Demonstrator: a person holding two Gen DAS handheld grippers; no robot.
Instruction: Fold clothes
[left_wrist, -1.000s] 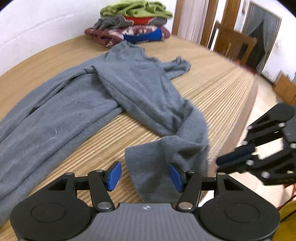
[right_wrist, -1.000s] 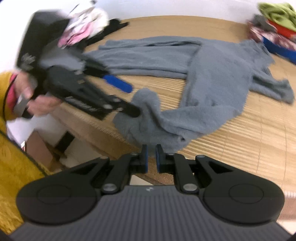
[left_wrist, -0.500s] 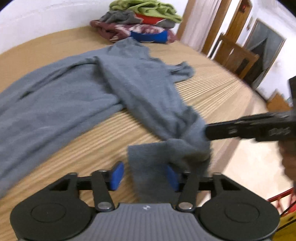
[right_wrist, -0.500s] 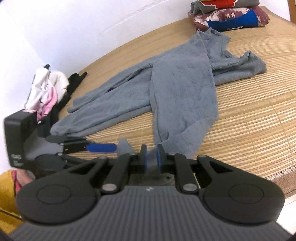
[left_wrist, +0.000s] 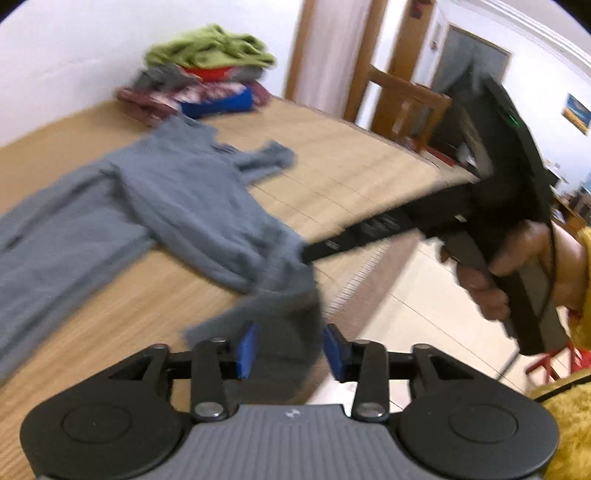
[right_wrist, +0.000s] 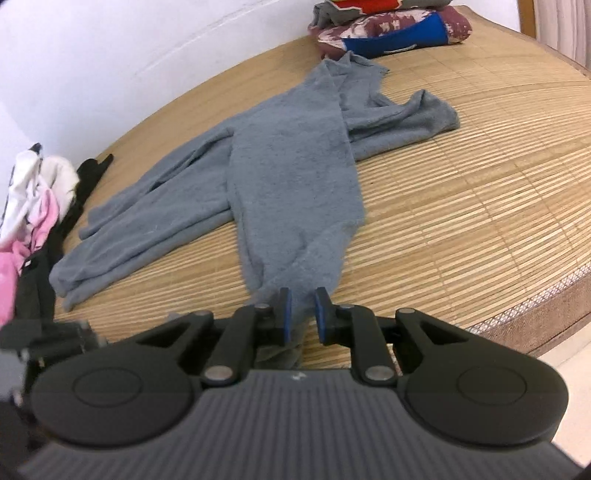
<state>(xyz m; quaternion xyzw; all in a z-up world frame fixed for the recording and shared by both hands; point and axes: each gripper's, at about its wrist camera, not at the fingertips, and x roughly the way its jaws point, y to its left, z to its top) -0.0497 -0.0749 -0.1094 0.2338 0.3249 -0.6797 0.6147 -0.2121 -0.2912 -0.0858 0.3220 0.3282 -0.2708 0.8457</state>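
A grey garment (right_wrist: 288, 177) lies spread across a bamboo mat (right_wrist: 461, 206) that covers the bed, its long sleeves trailing toward nine o'clock and its lower end drawn to the near edge at six o'clock in the right wrist view. The right gripper (right_wrist: 303, 314) sits over that near end with its blue pads (right_wrist: 285, 314) slightly apart; a bunch of grey fabric runs between them, touching the left-side pad, though whether it is pinched firmly I cannot tell.

In the left wrist view (badly smeared by motion) the left gripper (left_wrist: 290, 350) has its jaws standing apart, just having opened a little, with a hanging fold of the grey garment (left_wrist: 192, 206) between the pads and no clear press on it. The right gripper's body (left_wrist: 495, 206) reaches in from three o'clock, held by a hand (left_wrist: 491, 280) beside a yellow sleeve (left_wrist: 580, 295).

A pile of folded clothes (left_wrist: 207, 85) rests at twelve o'clock by the wall; pink, white and black clothing (right_wrist: 33, 206) lies at nine o'clock.
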